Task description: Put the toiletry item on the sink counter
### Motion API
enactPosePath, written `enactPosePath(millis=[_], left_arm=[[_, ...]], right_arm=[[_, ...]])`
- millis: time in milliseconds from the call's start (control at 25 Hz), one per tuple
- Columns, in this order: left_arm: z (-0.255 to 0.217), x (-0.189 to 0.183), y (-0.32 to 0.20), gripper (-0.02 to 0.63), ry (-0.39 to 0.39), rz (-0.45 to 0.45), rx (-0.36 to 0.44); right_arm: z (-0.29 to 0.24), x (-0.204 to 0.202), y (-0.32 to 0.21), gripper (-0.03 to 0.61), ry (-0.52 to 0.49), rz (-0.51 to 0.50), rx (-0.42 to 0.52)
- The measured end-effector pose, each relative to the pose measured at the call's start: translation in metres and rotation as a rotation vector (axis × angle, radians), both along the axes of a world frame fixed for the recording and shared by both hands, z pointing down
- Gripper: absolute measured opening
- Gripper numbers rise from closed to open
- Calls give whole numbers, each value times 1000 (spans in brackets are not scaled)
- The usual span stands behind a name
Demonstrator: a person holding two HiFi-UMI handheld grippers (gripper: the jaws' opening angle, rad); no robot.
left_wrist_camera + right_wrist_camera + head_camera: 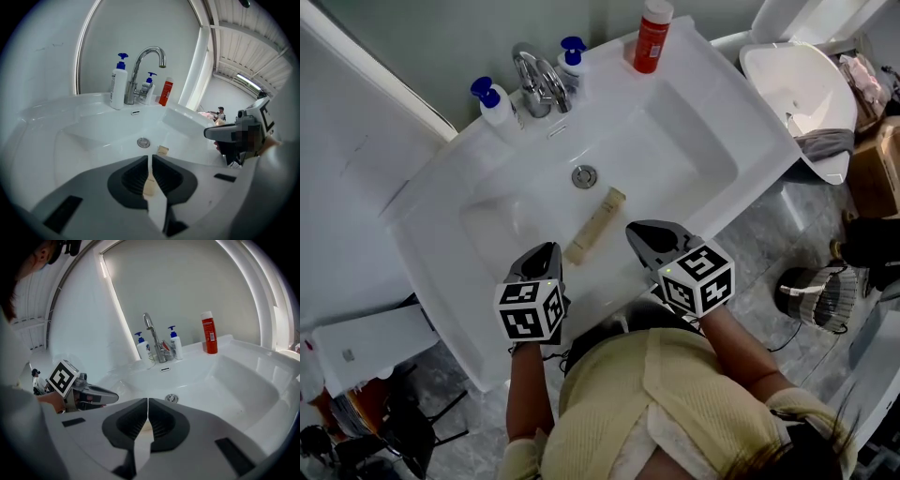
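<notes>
A white sink point(441, 234) fills the head view, and the toiletry item, a beige tube point(595, 225), lies flat in the basin; it runs diagonally from just below the drain point(584, 175) towards the near rim, so it is not on the counter ledge. The left gripper point(546, 251) hangs over the near side of the basin with its tip just left of the tube's lower end; in the left gripper view its jaws stand together with only a thin slit between them, and they hold nothing; the tube point(162, 150) shows beyond and below them on the basin floor. The right gripper point(645, 232) sits just right of the tube, over the near slope of the basin; in the right gripper view its jaws are closed against each other and are also empty. The two grippers flank the tube, and whether either touches it cannot be told. At the back ledge stand a chrome tap point(539, 80), a white pump bottle point(494, 101) with a blue top to its left, a second pump bottle point(572, 56) to its right, and a red bottle point(653, 36) with a white cap farther right; all are upright. A toilet point(787, 75) stands beyond the sink's right edge.
</notes>
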State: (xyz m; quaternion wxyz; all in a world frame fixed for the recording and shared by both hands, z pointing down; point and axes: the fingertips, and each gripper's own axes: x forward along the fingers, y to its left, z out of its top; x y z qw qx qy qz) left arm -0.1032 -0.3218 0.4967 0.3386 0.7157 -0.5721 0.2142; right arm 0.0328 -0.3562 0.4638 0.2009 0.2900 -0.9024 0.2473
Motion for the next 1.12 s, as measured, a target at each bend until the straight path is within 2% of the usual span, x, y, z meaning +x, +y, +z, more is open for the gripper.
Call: enactPosePath(millis=[200, 880, 1120], left_arm=[[-8, 5, 9, 61, -21, 25, 11], [-34, 10, 32, 61, 0, 18, 61], [-43, 13, 38, 51, 48, 4, 80]], right_arm=[[-3, 2, 9, 28, 3, 18, 9], [-12, 6, 30, 28, 4, 46, 38], [-13, 10, 36, 28, 12, 57, 43]])
